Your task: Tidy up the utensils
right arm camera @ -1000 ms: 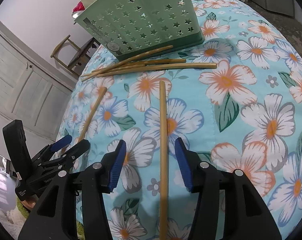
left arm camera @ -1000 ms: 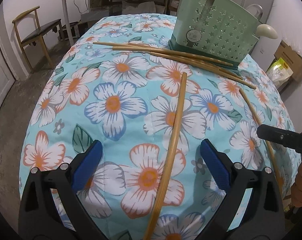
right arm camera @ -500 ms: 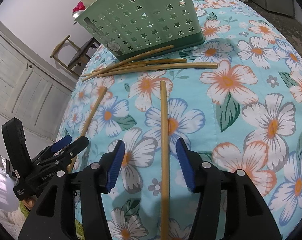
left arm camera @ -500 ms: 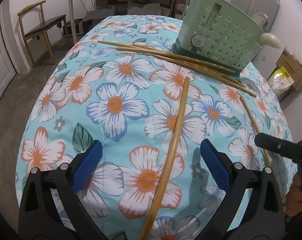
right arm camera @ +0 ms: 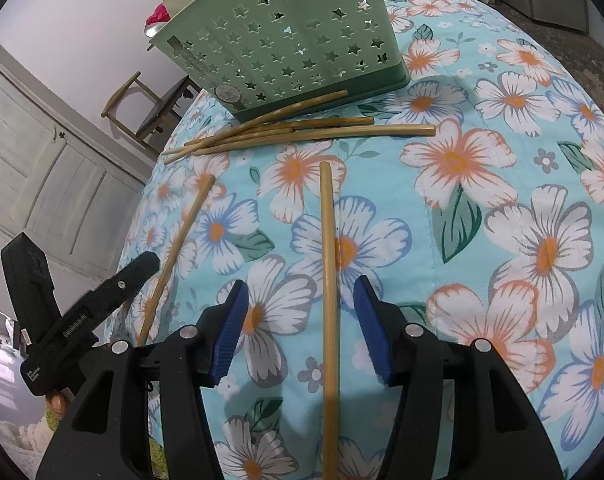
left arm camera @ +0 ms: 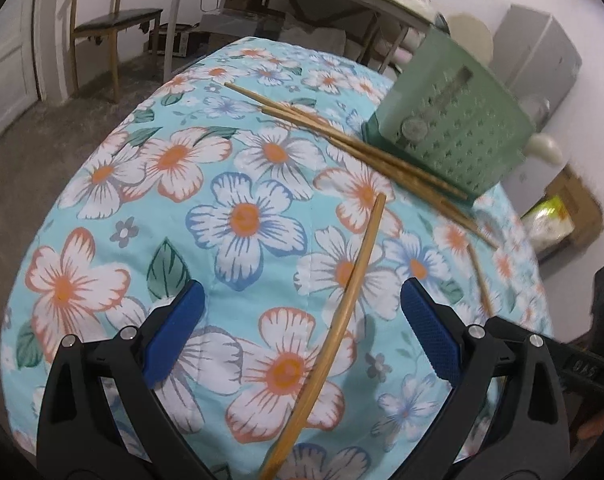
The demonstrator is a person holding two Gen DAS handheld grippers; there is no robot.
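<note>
Left gripper (left arm camera: 302, 340) rolled slightly, jaws wide, empty, straddling one chopstick (left arm camera: 342, 312). Right gripper (right arm camera: 297, 332) half-open over another chopstick (right arm camera: 329, 300), ungripped. Holder (right arm camera: 285, 32) unfilled.

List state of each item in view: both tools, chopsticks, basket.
left tool: open, straddles one chopstick, not gripping
right tool: open, straddles another chopstick, pads clear of it
chopstick pile: lying loose on the cloth in front of the basket
green basket: upright, no chopsticks visible inside
</note>
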